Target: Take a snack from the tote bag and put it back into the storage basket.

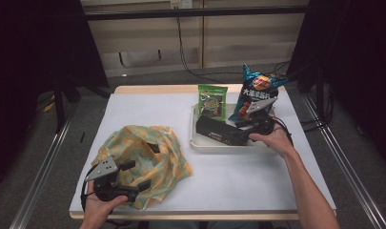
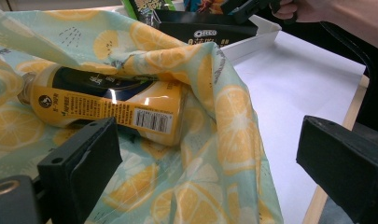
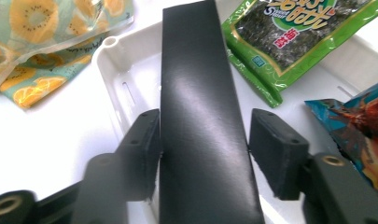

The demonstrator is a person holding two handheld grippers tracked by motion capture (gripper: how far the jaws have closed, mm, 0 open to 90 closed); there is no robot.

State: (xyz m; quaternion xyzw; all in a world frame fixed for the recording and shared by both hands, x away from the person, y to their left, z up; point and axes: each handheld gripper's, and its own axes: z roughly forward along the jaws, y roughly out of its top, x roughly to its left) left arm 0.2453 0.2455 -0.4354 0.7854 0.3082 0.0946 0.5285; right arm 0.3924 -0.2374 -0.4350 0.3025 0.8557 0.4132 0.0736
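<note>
From the high view, a white sheet (image 1: 219, 167) covers the table, leaving bare room across its middle and along the near edge; a white tray (image 1: 194, 138) sits toward the far right with a black box (image 1: 217, 130), a green seaweed packet (image 1: 212, 102) and a blue chip bag (image 1: 255, 93) in it. A lemon-print cloth bag (image 1: 169, 157) lies near the front left corner. The left gripper (image 1: 133, 177) rests at the bag's near rim, the right gripper (image 1: 245, 129) reaches over the tray's right side. In the left gripper view, the jaws stand wide apart, empty, facing a yellow bottle (image 2: 107, 109) lying inside the cloth bag. In the right gripper view, the jaws straddle the black box, one pad touching it, the other just clear, not clamped.
</note>
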